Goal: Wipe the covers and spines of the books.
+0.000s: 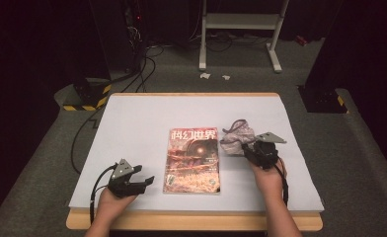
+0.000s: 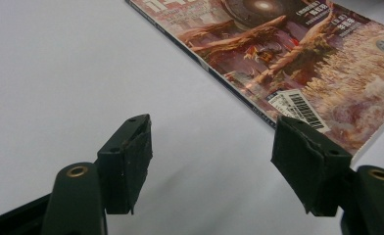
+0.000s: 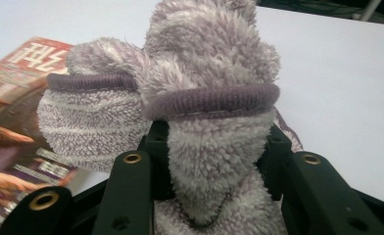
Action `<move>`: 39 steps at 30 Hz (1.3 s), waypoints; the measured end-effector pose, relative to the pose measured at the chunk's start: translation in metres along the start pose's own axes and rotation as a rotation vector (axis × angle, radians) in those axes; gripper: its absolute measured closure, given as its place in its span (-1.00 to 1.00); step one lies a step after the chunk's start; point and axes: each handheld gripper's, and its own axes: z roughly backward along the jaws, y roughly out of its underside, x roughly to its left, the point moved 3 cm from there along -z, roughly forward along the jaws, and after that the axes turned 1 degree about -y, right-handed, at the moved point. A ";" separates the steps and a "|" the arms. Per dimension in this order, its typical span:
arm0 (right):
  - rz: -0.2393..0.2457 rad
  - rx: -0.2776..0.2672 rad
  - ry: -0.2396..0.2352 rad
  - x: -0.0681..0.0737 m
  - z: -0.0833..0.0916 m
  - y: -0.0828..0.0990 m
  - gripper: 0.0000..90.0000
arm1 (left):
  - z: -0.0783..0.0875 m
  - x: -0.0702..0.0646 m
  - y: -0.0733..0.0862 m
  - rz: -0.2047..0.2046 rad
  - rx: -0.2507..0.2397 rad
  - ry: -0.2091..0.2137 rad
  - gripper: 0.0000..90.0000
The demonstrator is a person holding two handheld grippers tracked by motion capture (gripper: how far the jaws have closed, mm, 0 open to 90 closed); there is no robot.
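Step in hand: the right gripper (image 1: 251, 146) carries a fluffy lilac-and-grey striped sock bundle with darker ribbed cuffs (image 1: 237, 136), raised at the right of the white-covered table (image 1: 132, 123); judged as a transport step, destination not yet plain.
Right tongs: pinching the sock bundle; in the right gripper view the black jaws press into the pile on both sides, with the cuffs (image 3: 209, 100) folded over just above them.
Left tongs: the left gripper (image 1: 144, 181) is spread wide with nothing between its jaws, resting low near the table's front edge.
Sock relative to tongs: held at the right gripper's tips and sticking out beyond them, just beside the upper right corner of the glossy red-brown science-fiction magazine with a barcode label (image 1: 192, 160); well apart from the left gripper.
Magazine: lies flat mid-table; its near corner sits just past the left gripper's right pad (image 2: 305, 164).
Next move calls for: a firm pinch kept on the soft pile, then a set-down spot chosen; the magazine cover seems a likely candidate.
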 end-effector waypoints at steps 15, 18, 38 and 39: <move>-0.036 0.071 0.075 -0.034 0.016 0.049 0.30 | -0.005 -0.012 -0.003 -0.038 0.012 0.011 -0.30; -0.044 0.082 0.081 -0.036 0.014 0.054 0.29 | -0.005 -0.012 -0.003 -0.039 0.012 0.012 -0.30; -0.054 0.116 0.052 -0.043 0.007 0.067 0.06 | -0.006 -0.014 -0.003 -0.035 0.016 0.024 -0.30; -0.059 0.119 0.050 -0.044 0.007 0.067 0.03 | -0.006 -0.014 -0.003 -0.036 0.016 0.023 -0.30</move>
